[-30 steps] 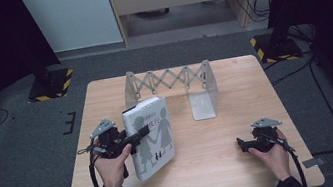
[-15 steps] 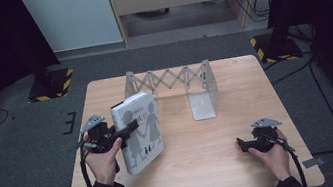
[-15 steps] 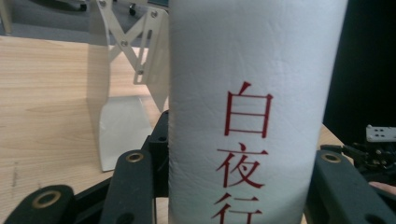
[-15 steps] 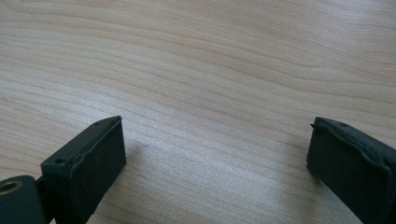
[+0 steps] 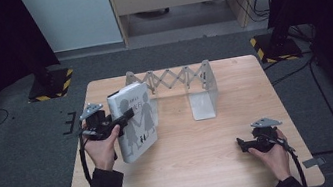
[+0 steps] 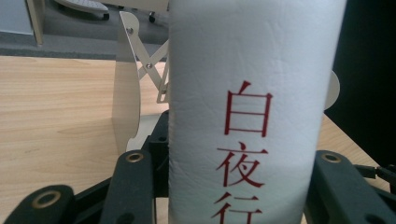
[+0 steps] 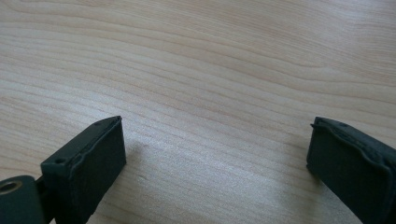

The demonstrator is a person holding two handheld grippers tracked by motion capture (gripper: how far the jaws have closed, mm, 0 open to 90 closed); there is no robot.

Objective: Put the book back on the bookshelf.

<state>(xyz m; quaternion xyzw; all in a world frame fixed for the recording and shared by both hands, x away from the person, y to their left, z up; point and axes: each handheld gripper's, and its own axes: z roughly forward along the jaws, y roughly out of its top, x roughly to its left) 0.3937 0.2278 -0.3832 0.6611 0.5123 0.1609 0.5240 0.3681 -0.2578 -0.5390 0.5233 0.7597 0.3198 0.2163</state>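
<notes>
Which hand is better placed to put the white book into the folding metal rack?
Left. The left claw is shut on the white book, close to the rack. The right claw rests open on the table.

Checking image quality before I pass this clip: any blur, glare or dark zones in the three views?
High view: table evenly lit, surroundings fall to near black. Left gripper view: white book held by the left gripper is sharp, red spine characters readable; folding book rack behind slightly soft. Right gripper view: right gripper jaws a little blurred, wood grain clear, faint sheen.
</notes>
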